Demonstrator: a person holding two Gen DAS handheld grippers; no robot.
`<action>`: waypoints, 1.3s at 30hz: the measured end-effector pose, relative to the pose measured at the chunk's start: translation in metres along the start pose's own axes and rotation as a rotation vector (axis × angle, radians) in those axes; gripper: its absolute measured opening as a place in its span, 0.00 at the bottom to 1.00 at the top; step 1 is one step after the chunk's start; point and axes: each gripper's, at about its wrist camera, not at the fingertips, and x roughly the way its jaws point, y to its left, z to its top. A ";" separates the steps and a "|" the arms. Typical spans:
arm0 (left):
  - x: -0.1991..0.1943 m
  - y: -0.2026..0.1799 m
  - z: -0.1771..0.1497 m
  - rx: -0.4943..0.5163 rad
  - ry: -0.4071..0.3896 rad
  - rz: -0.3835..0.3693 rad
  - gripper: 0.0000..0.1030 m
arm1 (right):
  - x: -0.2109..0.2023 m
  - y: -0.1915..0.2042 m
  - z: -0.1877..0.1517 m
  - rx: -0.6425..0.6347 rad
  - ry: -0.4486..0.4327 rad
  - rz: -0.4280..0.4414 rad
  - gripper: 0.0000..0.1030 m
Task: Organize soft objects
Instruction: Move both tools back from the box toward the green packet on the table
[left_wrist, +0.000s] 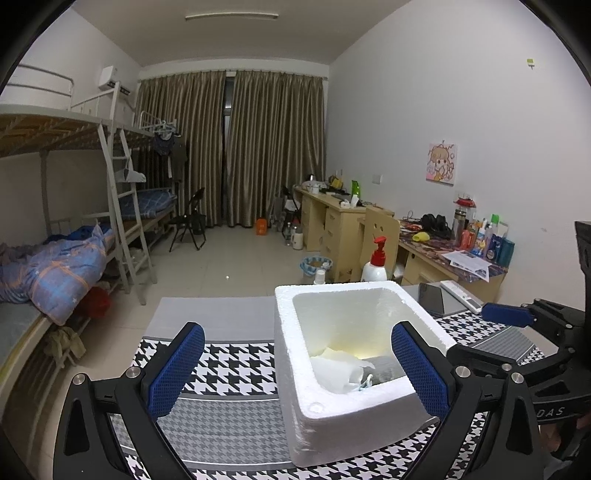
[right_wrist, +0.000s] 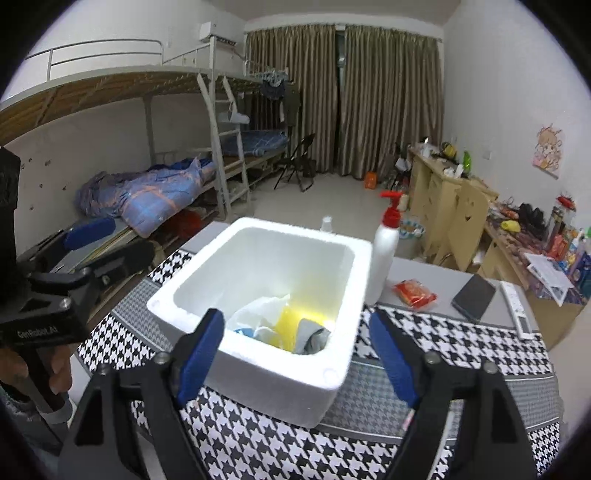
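Observation:
A white foam box (left_wrist: 332, 288) (right_wrist: 258, 226) stands on a black-and-white houndstooth cloth (left_wrist: 229, 369). Inside it lie soft things: a white cloth (left_wrist: 340, 365) (right_wrist: 266, 306), a yellow piece (right_wrist: 288, 325) and a grey cloth (left_wrist: 384, 365) (right_wrist: 314, 334). My left gripper (left_wrist: 297, 328) is open just short of the box's near left side, holding nothing. My right gripper (right_wrist: 295, 315) is open over the box's near rim, and nothing is between its blue pads (right_wrist: 201, 354). In the left wrist view the right gripper shows at the right edge.
A white pump bottle (left_wrist: 375, 266) (right_wrist: 386, 254) with a red top stands behind the box. A red packet (right_wrist: 415, 291), a dark phone (right_wrist: 474, 297) and a white remote (right_wrist: 517, 306) lie to the right. Bunk beds stand left, desks right.

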 end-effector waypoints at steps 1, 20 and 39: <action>-0.001 -0.002 0.000 0.002 0.000 -0.001 0.99 | -0.003 0.000 -0.001 0.000 -0.012 -0.008 0.87; -0.011 -0.050 0.000 0.059 -0.017 -0.083 0.99 | -0.041 -0.030 -0.020 0.066 -0.099 -0.102 0.93; -0.008 -0.116 -0.008 0.122 0.005 -0.228 0.99 | -0.092 -0.087 -0.061 0.183 -0.132 -0.278 0.93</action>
